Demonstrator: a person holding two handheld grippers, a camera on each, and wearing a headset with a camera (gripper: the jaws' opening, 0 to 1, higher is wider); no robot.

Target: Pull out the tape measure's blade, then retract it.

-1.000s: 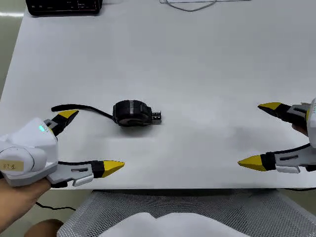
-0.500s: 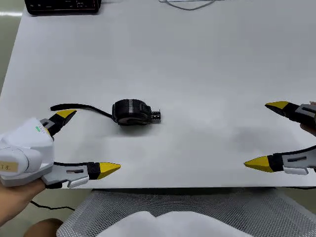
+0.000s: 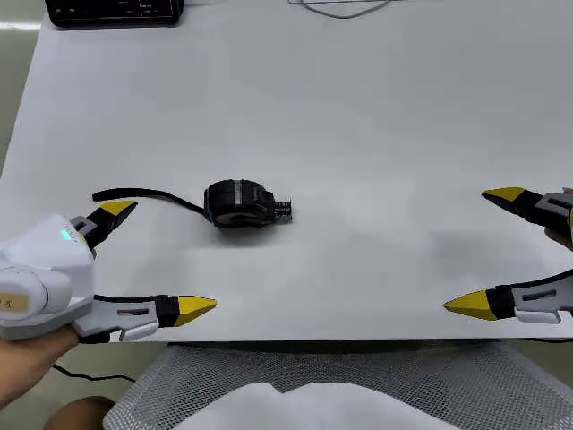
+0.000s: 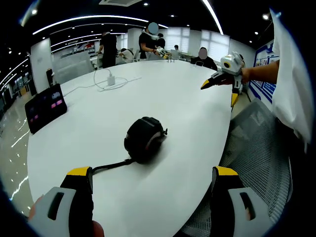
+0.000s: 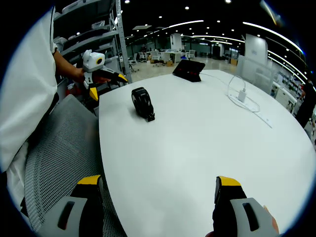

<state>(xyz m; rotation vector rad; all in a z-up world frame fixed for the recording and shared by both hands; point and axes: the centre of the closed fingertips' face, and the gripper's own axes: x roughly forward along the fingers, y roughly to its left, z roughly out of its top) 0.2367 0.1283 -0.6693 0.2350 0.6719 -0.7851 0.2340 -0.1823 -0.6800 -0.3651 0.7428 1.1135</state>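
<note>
The black round-cased tape measure [image 3: 237, 204] lies on the white bench [image 3: 376, 125], left of the bench's middle in the head view and clear of both tongs. Its blade is wound in, with the small metal end hook [image 3: 284, 211] poking out at 3 o'clock of the case. Its black wrist strap [image 3: 143, 193] trails flat across the bench toward 9 o'clock. The left tongs [image 3: 161, 257] hover near the case at about 7 o'clock, their 2 yellow-tipped jaws spread wide and holding nothing. The right tongs [image 3: 483, 250] hang well apart from it at about 4 o'clock, over the bench's near edge, jaws equally wide and empty. A black flat device [image 3: 115, 11] sits at the bench's far 11 o'clock corner.
</note>
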